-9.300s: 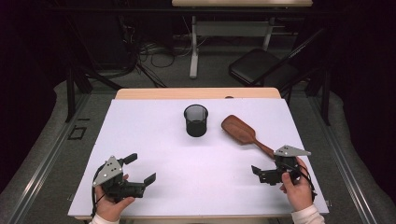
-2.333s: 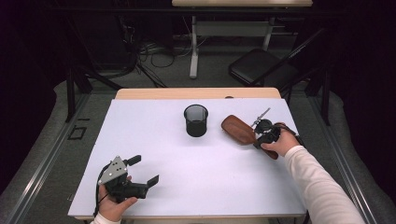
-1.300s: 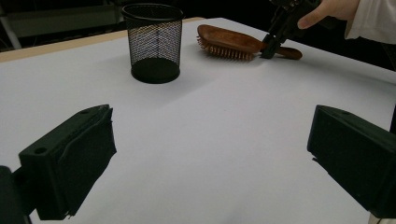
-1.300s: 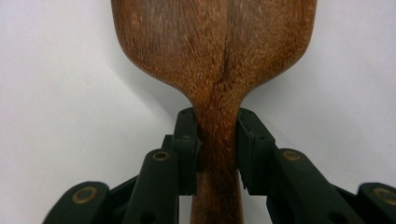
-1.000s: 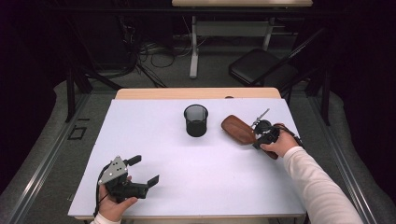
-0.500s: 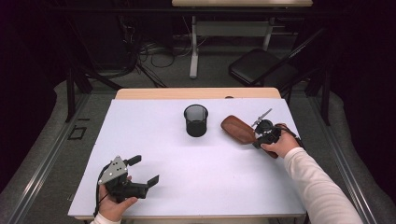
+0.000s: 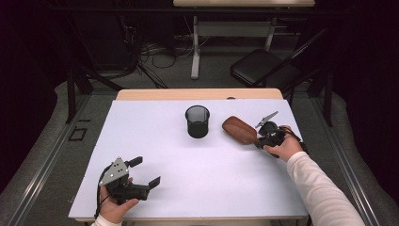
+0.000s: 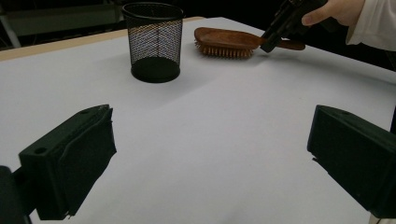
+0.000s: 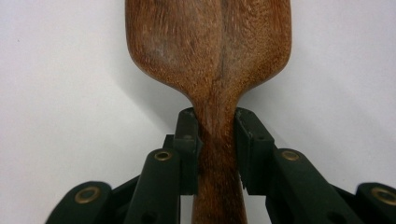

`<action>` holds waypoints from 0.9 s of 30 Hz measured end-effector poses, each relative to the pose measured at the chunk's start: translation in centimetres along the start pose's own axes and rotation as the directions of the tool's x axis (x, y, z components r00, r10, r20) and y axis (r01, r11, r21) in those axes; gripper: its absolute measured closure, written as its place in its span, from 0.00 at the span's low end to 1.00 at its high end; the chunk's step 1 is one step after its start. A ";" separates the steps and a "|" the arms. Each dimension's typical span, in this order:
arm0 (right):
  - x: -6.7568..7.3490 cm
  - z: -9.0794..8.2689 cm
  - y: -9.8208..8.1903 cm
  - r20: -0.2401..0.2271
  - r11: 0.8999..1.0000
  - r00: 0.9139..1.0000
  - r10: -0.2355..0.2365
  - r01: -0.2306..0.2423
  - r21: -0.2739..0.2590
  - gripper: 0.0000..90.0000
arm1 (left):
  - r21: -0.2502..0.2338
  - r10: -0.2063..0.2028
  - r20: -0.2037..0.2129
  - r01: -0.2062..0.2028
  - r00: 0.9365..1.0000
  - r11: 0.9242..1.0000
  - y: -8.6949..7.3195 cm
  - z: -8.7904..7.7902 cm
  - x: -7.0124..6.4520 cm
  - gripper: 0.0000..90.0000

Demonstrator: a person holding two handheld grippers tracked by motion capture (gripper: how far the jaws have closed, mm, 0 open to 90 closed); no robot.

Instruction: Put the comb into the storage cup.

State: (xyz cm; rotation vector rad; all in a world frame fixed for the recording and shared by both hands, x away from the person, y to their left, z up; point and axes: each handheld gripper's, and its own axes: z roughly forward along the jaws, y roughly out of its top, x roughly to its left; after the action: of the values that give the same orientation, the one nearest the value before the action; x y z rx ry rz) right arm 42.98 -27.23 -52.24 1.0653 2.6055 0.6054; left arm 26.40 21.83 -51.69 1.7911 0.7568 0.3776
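A wooden hairbrush [image 7: 240, 129] lies bristles down on the white table [image 7: 155, 136], to the right of a black mesh cup [image 7: 197, 121]. My right gripper [image 7: 264, 137] is shut on the hairbrush's handle [image 9: 217, 154], where it narrows below the head [image 9: 210, 42]; both jaws press its sides. From the left gripper view the hairbrush [image 8: 224, 42] and the mesh cup [image 8: 153, 42] stand far ahead, with the other hand's gripper [image 8: 285, 23] on the handle. My left gripper [image 7: 143, 174] rests open near the table's front left corner, nothing between its jaws.
A black chair [image 7: 263, 70] and a table leg [image 7: 195, 52] with cables stand on the floor beyond the table. The table's wooden far edge [image 7: 197, 94] shows past the white sheet.
Since 9.3 s ago my right gripper moved from the front right of the table up to the hairbrush's handle and closed on it. In the last second nothing visibly moved.
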 end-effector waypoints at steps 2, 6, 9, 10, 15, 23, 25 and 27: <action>0.0 0.0 0.0 0.002 1.000 1.000 -0.003 0.003 0.001 0.80 | 0.000 0.000 0.001 0.000 1.000 1.000 0.0 0.0 0.0 0.01; 0.2 -0.1 -0.2 0.014 0.999 1.000 -0.008 0.008 -0.031 0.80 | 0.002 0.002 -0.010 -0.002 1.000 1.000 0.0 0.0 -0.1 0.01; 0.4 -0.3 -0.3 0.026 0.998 1.000 -0.013 0.014 -0.054 0.80 | 0.002 0.001 -0.010 -0.001 1.000 1.000 0.0 0.0 -0.1 0.01; 0.4 -0.3 -0.3 0.026 0.998 1.000 -0.013 0.014 -0.054 0.80 | 0.001 0.001 -0.005 -0.001 1.000 1.000 0.0 0.1 0.0 0.01; 0.5 -0.4 -0.5 0.028 0.997 1.000 -0.005 0.007 -0.082 0.81 | 0.001 0.000 -0.005 0.000 1.000 1.000 0.0 0.1 0.0 0.01; 0.7 -0.4 -0.9 0.032 0.994 0.999 0.010 -0.007 -0.109 0.81 | 0.000 0.001 -0.003 -0.001 1.000 1.000 0.0 0.1 0.0 0.01; 0.7 -0.4 -1.0 0.035 0.993 0.999 0.009 -0.005 -0.116 0.81 | 0.000 0.001 -0.002 -0.001 1.000 1.000 0.0 0.1 0.0 0.01; 0.8 -0.4 -1.1 0.039 0.993 0.999 0.015 -0.010 -0.121 0.80 | 0.001 0.000 0.001 0.000 1.000 1.000 0.0 0.1 0.0 0.01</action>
State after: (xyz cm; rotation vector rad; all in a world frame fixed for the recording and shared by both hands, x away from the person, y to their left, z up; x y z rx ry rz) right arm 41.63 -27.46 -52.47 1.0456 2.4948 0.7270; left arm 26.44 21.75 -51.75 1.7925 0.7564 0.3770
